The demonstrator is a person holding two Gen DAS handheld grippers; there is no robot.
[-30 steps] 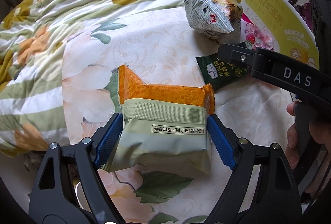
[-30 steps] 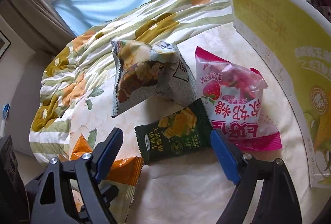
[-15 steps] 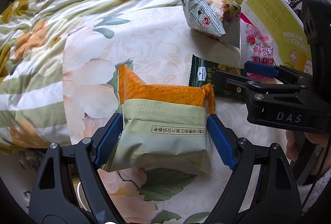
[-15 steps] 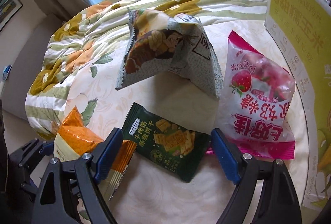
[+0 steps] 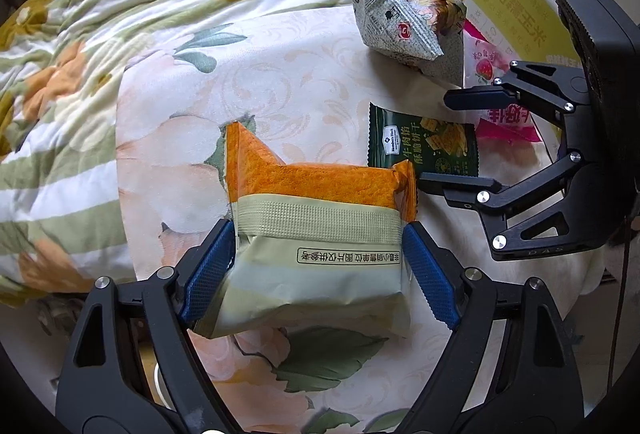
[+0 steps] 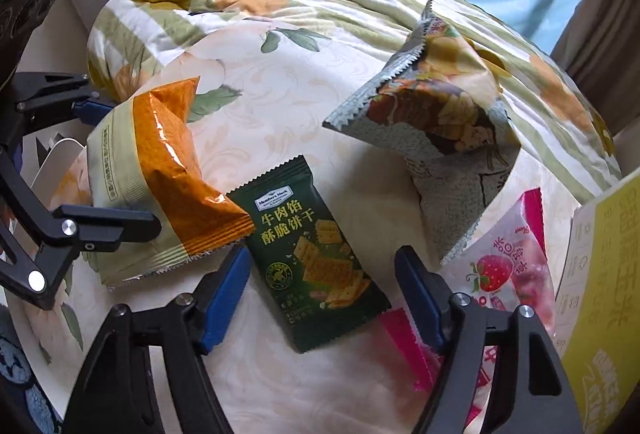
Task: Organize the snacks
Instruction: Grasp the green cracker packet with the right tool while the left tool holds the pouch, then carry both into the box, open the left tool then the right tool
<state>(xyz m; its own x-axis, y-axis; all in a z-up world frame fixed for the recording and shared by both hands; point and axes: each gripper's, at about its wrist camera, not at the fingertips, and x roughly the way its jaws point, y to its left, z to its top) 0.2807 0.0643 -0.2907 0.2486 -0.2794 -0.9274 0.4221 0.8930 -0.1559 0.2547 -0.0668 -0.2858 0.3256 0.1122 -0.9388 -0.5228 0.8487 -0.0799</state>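
Between the blue pads of the left gripper [image 5: 316,266], in the left wrist view, an orange-and-green snack bag [image 5: 320,234] is seen clamped at both side edges, its orange end pointing away from the camera. The bag appears to be carried just above the floral quilt [image 5: 180,45]; contact with the fabric cannot be confirmed. Further right, the right gripper [image 5: 452,137] is seen from the side, its fingers spread above and below a dark green cracker packet [image 5: 422,145] that lies flat. A grey puffed bag [image 5: 396,21], a pink strawberry candy bag [image 5: 486,67] and a yellow box [image 5: 516,17] are noted behind it.

From the right wrist view, the right gripper [image 6: 320,290] is recorded as apart, nothing held, with the dark green cracker packet [image 6: 316,254] lying between its pads but touched by neither. The orange-and-green snack bag [image 6: 160,185] is just beside the packet's left edge and the pink strawberry candy bag [image 6: 508,262] is near the right pad.

Risks, as judged: the flat packet may slide or buckle on the soft quilt when the pads close, since little edge is offered. The pink bag's corner or the orange bag's seam may be caught in the same closure. The inflated held bag may slip if the squeeze is eased.
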